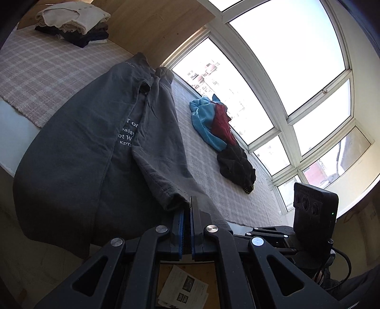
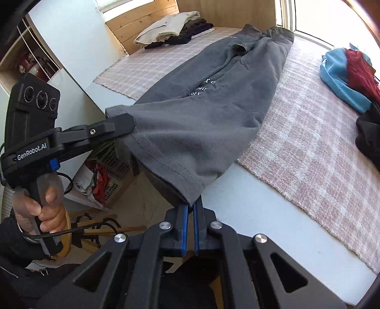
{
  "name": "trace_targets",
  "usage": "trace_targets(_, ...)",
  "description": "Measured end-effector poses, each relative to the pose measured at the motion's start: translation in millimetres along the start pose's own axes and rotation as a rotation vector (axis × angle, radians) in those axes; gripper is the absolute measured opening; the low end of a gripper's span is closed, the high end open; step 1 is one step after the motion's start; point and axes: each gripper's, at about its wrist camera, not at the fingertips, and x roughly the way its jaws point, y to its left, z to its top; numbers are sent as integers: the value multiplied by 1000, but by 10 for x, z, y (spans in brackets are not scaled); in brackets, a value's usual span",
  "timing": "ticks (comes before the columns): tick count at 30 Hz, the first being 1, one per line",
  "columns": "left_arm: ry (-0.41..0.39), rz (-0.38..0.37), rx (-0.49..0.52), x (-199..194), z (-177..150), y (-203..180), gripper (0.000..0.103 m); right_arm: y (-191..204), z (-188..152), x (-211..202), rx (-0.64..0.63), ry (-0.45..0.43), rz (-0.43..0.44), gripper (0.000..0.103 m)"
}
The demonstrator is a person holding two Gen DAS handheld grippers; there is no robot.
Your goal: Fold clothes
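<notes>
A dark grey T-shirt [image 1: 95, 142] with white lettering lies lengthwise on the bed, sides folded in; it also shows in the right wrist view [image 2: 201, 111]. My left gripper [image 1: 187, 209] is shut on its bottom hem at one corner; it shows from the side in the right wrist view [image 2: 123, 122]. My right gripper [image 2: 191, 205] is shut on the hem's other corner. Both hold the hem lifted off the near bed edge.
A pink checked blanket [image 2: 296, 142] covers the bed. A stack of folded clothes [image 1: 73, 21] sits at the far end. A pile of blue, red and black garments [image 1: 220, 133] lies by the window [image 1: 285, 71]. A laundry basket [image 2: 106, 176] stands on the floor.
</notes>
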Motion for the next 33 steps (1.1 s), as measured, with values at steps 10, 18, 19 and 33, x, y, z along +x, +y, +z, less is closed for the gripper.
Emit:
trace_targets(10,89,45,-73,93,-400,456,1,-13,-415,336,15,264,-82,4)
trace_targets(18,11,60,-60,-145,-210,444,4,-109,-128,157,48,162,-75,13)
trace_targets(19,19,64,-56,-136,-176,433,6,-93,-103,176,47,162,-74,15)
trace_targets(33,118,135,30,65,-182,325,16,70,-45,356,-30,170,-127,37)
